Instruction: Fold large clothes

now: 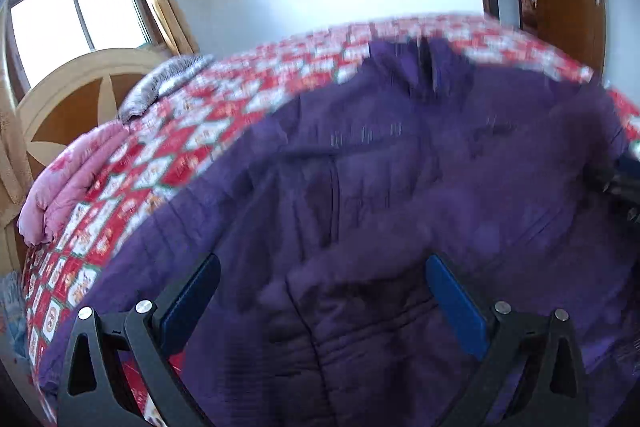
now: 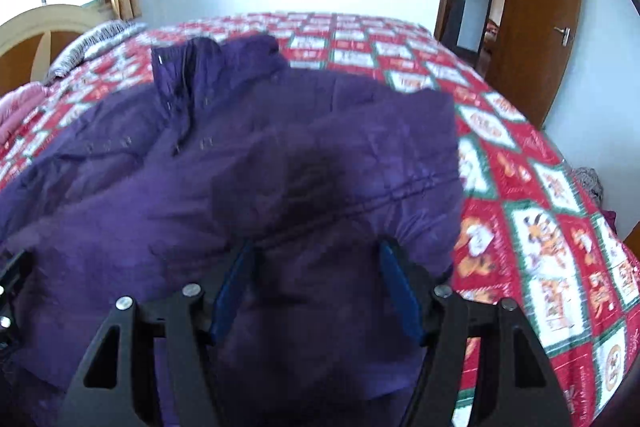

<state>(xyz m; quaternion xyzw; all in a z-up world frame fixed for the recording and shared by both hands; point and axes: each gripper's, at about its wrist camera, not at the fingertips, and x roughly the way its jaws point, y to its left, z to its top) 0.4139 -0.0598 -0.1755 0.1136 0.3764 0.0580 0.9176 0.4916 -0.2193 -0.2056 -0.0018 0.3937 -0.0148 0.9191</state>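
Note:
A large purple padded jacket (image 1: 400, 195) lies spread on the bed, collar and zipper toward the far side; it also shows in the right wrist view (image 2: 256, 155). My left gripper (image 1: 322, 263) is open above the jacket's near part, its blue pads wide apart, with nothing between them. My right gripper (image 2: 316, 247) is open, its jaws on either side of a raised fold of the jacket's near right part; whether the fabric is touched cannot be told. The right gripper's black frame shows at the right edge of the left wrist view (image 1: 620, 183).
The bed has a red, white and green patterned quilt (image 2: 520, 187). A folded pink blanket (image 1: 60, 195) and a grey one (image 1: 168, 83) lie by the round headboard (image 1: 80, 99). A window is at the left, a wooden door (image 2: 540, 27) at the right.

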